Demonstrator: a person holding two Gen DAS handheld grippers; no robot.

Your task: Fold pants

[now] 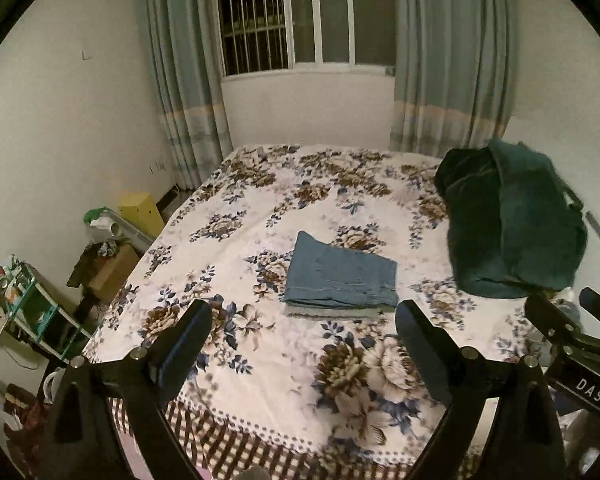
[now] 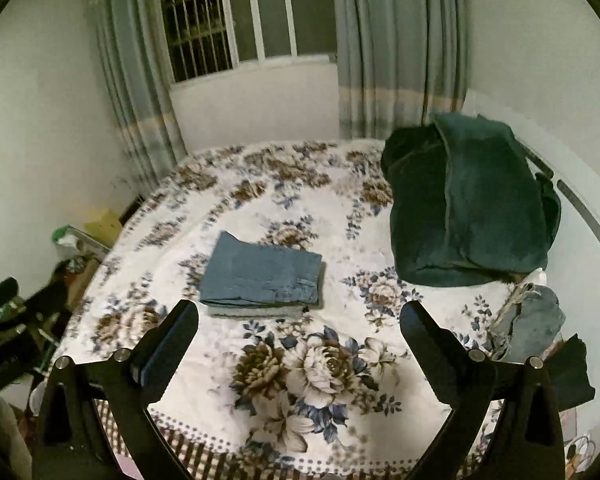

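Observation:
A folded pair of blue denim pants (image 1: 340,276) (image 2: 260,272) lies flat on the flowered bed cover (image 1: 260,360) (image 2: 320,208), on top of a paler folded garment. My left gripper (image 1: 304,312) hangs well above and in front of the pile, its fingers wide open with nothing between them. My right gripper (image 2: 300,312) is likewise high over the near part of the bed, open and empty. The right gripper's black body (image 1: 572,340) shows at the right edge of the left wrist view. Neither gripper touches the pants.
A dark green heap of cloth (image 1: 512,220) (image 2: 468,200) sits at the bed's right side. Grey jeans (image 2: 532,320) lie crumpled near the right edge. Cluttered shelves and boxes (image 1: 112,248) stand left of the bed. Curtains and a barred window (image 1: 292,16) are behind.

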